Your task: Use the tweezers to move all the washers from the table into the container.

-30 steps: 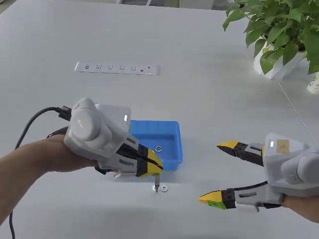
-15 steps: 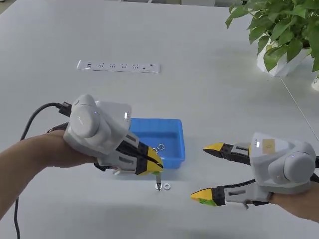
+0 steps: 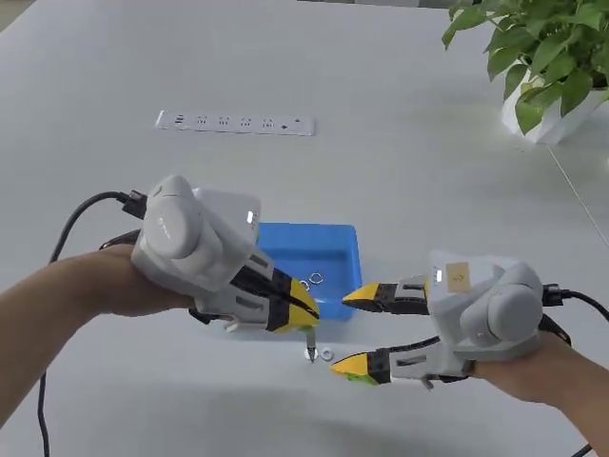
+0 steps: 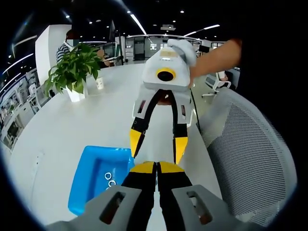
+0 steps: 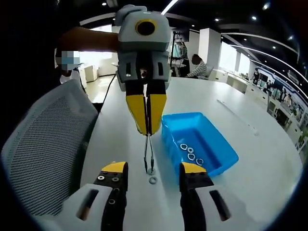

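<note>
Left gripper [image 3: 299,315] is clamped on the tweezers [image 5: 148,153], whose tips point down at the table [image 3: 428,190] just in front of the blue container [image 3: 309,231]; two washers [image 5: 153,180] lie there, one seemingly at the tips; right gripper [image 3: 343,331] hovers beside them, jaws apart; other washers [image 5: 190,151] lie inside the container.

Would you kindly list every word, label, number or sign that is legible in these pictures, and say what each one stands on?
No text here can be read.
The pale sticker on the right gripper: its marks are too small to read.
The power strip: any printing on it is too small and blurred to read.
</note>
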A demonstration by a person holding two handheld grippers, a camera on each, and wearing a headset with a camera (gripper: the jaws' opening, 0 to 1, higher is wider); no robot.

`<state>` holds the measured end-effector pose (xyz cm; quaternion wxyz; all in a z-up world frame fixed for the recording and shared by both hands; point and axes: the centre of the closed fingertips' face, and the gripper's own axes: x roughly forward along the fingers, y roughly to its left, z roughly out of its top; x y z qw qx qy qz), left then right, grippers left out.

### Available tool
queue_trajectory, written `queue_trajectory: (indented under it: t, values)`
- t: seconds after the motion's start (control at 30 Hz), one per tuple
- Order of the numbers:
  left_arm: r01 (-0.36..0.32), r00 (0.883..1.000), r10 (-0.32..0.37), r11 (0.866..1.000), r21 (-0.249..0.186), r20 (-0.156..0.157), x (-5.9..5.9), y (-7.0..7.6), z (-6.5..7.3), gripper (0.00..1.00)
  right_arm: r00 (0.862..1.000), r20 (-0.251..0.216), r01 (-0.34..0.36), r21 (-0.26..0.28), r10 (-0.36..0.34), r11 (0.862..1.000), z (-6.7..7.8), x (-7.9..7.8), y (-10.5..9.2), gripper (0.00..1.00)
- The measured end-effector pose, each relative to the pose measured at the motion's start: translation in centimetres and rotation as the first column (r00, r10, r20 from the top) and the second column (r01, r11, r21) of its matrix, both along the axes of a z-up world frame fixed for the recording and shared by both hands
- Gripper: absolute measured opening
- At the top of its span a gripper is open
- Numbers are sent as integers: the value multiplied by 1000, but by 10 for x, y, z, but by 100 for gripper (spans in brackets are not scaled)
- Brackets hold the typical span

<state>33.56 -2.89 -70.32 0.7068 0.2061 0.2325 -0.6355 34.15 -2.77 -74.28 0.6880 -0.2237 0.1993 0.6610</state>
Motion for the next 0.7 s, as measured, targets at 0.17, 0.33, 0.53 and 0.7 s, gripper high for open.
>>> queue_trajectory:
  t: [0.17,0.33,0.53,0.7]
  values:
    - [3,1000,-3,1000,2,0,0,0,0,3,999,-2,-33,-13,33,999,-6,-4,7,35]
    - [5,1000,-5,1000,-1,-1,-1,-2,1,3,998,14,-63,-44,63,997,-15,-6,14,28]
    - [7,1000,-7,1000,1,-3,-2,-4,2,3,992,43,-113,-103,118,988,-27,-8,18,23]
    - [10,1000,-10,1000,-1,-3,-3,-5,2,3,991,48,-120,-115,126,986,-31,-5,21,19]
